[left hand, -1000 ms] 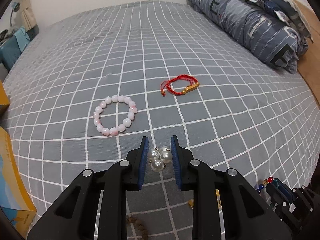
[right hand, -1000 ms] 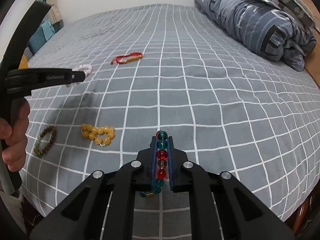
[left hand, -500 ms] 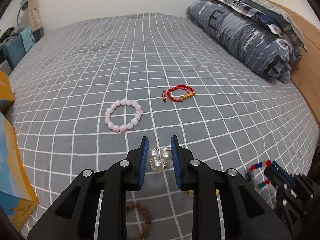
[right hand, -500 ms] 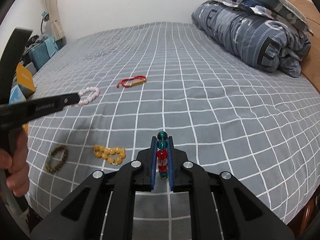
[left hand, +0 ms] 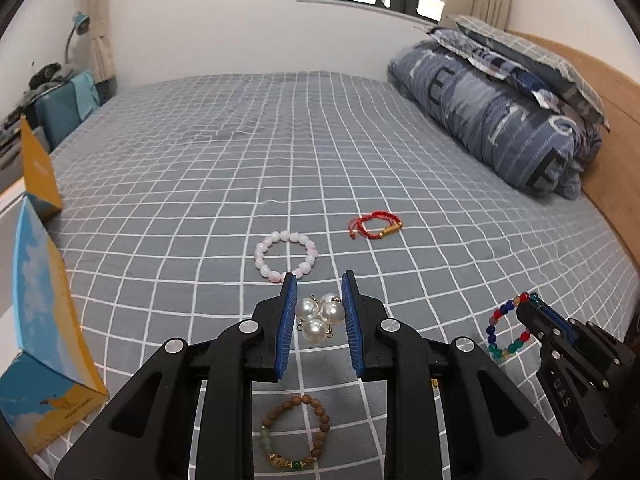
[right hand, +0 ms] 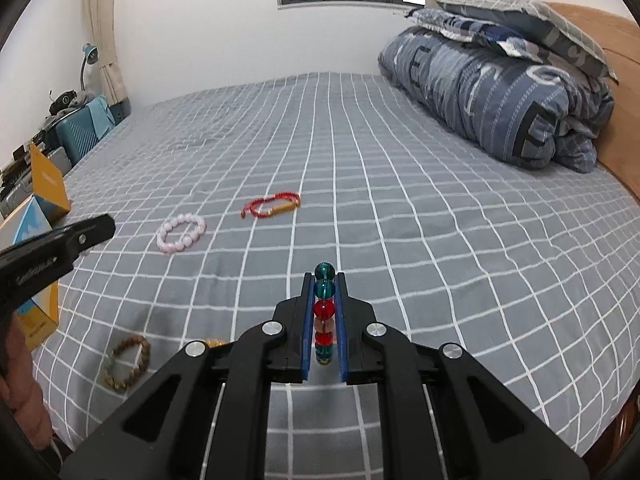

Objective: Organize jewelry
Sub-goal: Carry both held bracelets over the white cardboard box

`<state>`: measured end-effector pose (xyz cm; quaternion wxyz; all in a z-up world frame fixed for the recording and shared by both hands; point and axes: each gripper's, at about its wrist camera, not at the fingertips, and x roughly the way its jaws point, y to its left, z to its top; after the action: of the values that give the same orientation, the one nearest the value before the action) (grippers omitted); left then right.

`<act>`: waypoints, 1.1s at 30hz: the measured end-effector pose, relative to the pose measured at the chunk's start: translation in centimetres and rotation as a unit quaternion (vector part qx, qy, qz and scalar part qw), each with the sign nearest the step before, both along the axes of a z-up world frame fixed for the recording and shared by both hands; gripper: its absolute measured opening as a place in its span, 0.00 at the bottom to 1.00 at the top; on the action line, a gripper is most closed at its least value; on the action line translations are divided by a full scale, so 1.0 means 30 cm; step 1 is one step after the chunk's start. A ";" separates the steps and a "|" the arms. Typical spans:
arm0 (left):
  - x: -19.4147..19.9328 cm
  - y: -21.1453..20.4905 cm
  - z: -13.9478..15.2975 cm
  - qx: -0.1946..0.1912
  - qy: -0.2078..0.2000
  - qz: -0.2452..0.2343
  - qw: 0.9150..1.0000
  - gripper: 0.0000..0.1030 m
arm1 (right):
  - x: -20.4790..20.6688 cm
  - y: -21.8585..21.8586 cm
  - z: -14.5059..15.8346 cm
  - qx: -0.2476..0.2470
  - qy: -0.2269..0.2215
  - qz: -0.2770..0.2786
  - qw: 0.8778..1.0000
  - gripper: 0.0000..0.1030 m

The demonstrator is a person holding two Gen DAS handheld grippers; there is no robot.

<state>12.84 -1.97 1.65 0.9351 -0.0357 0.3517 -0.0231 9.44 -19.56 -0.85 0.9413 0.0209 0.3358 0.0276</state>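
Note:
My left gripper (left hand: 319,286) is shut on a cluster of three white pearls (left hand: 319,315) and holds it above the grey checked bed. My right gripper (right hand: 324,278) is shut on a multicoloured glass bead bracelet (right hand: 323,310), which also shows in the left wrist view (left hand: 507,328) hanging as a loop. On the bed lie a pink bead bracelet (left hand: 285,255), a red cord bracelet with a gold tube (left hand: 375,226) and a brown wooden bead bracelet (left hand: 297,432). A yellow bead bracelet (right hand: 214,343) is mostly hidden behind my right gripper.
A blue and yellow open box (left hand: 40,320) stands at the bed's left edge. A rolled blue duvet and pillows (left hand: 504,120) lie along the wooden headboard (left hand: 612,152) on the right. A teal suitcase (right hand: 80,136) stands beside the bed at far left.
Both grippers have risen and pulled back from the bed, each still holding its jewelry. The wooden bracelet now shows below my left gripper.

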 end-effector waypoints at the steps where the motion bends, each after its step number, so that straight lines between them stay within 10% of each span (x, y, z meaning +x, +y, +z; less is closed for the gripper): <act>1: -0.005 0.004 0.001 -0.003 0.000 -0.002 1.000 0.22 | 0.003 0.008 -0.001 -0.001 -0.001 -0.002 1.000 0.09; 33: -0.078 0.247 0.163 0.020 -0.017 0.050 0.998 0.22 | 0.127 0.220 0.187 -0.031 0.019 0.039 0.999 0.09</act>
<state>10.52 5.44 6.53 0.9415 -0.0342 0.3339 0.0297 13.25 -12.96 4.75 0.9334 -0.0211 0.3544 0.0531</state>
